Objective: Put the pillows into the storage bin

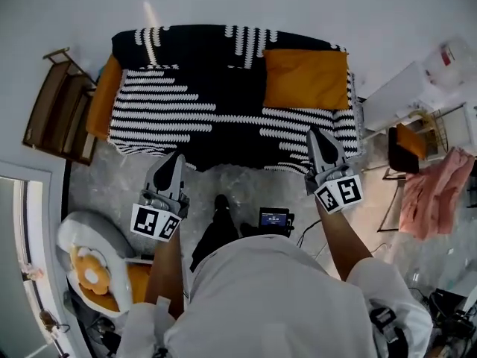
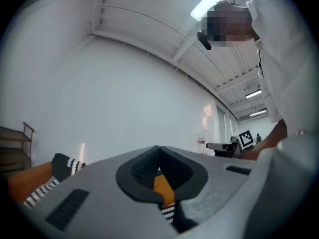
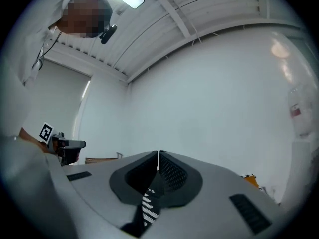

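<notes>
Both bare forearms reach forward from the white-shirted body, about shoulder-width apart, each holding its tool level and aimed at the couch ahead. The left gripper (image 1: 177, 159) hangs over the pale floor (image 1: 112, 185), just short of the front edge of the black-and-white striped blanket (image 1: 186, 103). The right gripper (image 1: 316, 134) sits farther forward, its tip overlapping the blanket's front right corner in the head view. In each gripper view the two jaws meet tip to tip with nothing between them, so both tools are closed and empty. Only a slice of blanket shows through the hollow behind the pads, with a strip of orange as well on the left. One orange pillow (image 1: 305, 79) lies on the right end of the blanket, well beyond the right gripper. A second orange pillow (image 1: 103, 99) leans at the blanket's left end. The white storage bin (image 1: 72, 231) stands at the person's lower left and holds a flower-shaped cushion (image 1: 93, 273). Each marker cube (image 1: 339, 193) carries square black-and-white codes and no words. A small screen (image 1: 274, 218) near the feet glows blue, its text too small to read.
</notes>
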Demonstrator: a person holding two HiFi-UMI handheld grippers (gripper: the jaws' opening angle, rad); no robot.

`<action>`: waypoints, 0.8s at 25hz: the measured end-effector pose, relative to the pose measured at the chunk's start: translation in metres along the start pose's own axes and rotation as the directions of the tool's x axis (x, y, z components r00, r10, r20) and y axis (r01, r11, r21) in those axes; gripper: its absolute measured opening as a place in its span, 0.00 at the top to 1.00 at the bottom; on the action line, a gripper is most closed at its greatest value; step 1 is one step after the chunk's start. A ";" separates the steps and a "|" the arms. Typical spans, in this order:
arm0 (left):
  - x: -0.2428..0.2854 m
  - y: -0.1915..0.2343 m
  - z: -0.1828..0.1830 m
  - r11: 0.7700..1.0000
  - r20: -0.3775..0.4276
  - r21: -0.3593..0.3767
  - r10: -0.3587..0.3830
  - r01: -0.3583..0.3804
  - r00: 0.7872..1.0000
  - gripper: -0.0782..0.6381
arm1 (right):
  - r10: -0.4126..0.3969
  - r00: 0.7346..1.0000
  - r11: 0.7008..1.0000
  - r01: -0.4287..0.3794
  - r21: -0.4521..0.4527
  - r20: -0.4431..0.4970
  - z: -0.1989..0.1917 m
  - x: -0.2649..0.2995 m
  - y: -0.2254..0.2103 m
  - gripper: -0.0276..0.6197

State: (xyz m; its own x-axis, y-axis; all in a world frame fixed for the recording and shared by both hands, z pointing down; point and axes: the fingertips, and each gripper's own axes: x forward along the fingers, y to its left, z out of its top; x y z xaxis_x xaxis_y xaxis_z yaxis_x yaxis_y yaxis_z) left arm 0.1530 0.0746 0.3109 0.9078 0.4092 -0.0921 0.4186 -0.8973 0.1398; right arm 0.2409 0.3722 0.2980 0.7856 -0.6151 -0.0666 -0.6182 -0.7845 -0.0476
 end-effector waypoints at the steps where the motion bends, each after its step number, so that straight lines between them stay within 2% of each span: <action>1: 0.013 0.003 0.000 0.999 0.000 -0.011 -0.032 0.032 0.999 0.88 | -0.029 1.000 1.000 0.029 0.008 -0.006 -0.001 0.005 -0.007 0.91; 4: 0.044 0.013 0.004 0.990 0.028 -0.054 -0.128 0.130 0.991 0.88 | -0.090 0.996 0.995 0.089 0.032 0.015 0.001 0.023 -0.017 0.91; 7: 0.070 0.028 0.005 0.978 0.033 -0.062 -0.195 0.197 0.980 0.88 | -0.124 0.991 0.992 0.123 0.027 0.044 0.007 0.037 -0.018 0.91; 10: 0.099 0.038 -0.008 0.968 0.025 -0.082 -0.238 0.239 0.971 0.88 | -0.169 0.985 0.986 0.168 0.022 0.041 0.005 0.035 -0.026 0.91; 15: 0.144 0.034 -0.025 0.940 0.060 -0.131 -0.308 0.313 0.949 0.88 | -0.286 0.958 0.958 0.286 0.018 -0.005 -0.013 0.006 -0.055 0.89; 18: 0.168 0.032 -0.044 0.929 0.038 -0.146 -0.338 0.340 0.940 0.88 | -0.338 0.941 0.941 0.339 0.022 -0.022 -0.022 -0.003 -0.075 0.77; 20: 0.187 0.031 -0.058 0.923 0.019 -0.165 -0.349 0.347 0.937 0.88 | -0.368 0.930 0.929 0.368 0.021 -0.019 -0.024 -0.009 -0.092 0.77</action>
State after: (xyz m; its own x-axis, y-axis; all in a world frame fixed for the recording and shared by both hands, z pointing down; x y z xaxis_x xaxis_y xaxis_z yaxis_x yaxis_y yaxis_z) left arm 0.3370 0.1324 0.3558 0.7039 0.6934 -0.1538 0.7059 -0.6588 0.2602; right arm 0.2910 0.4477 0.3272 0.9583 -0.2846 -0.0252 -0.2857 -0.9541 -0.0894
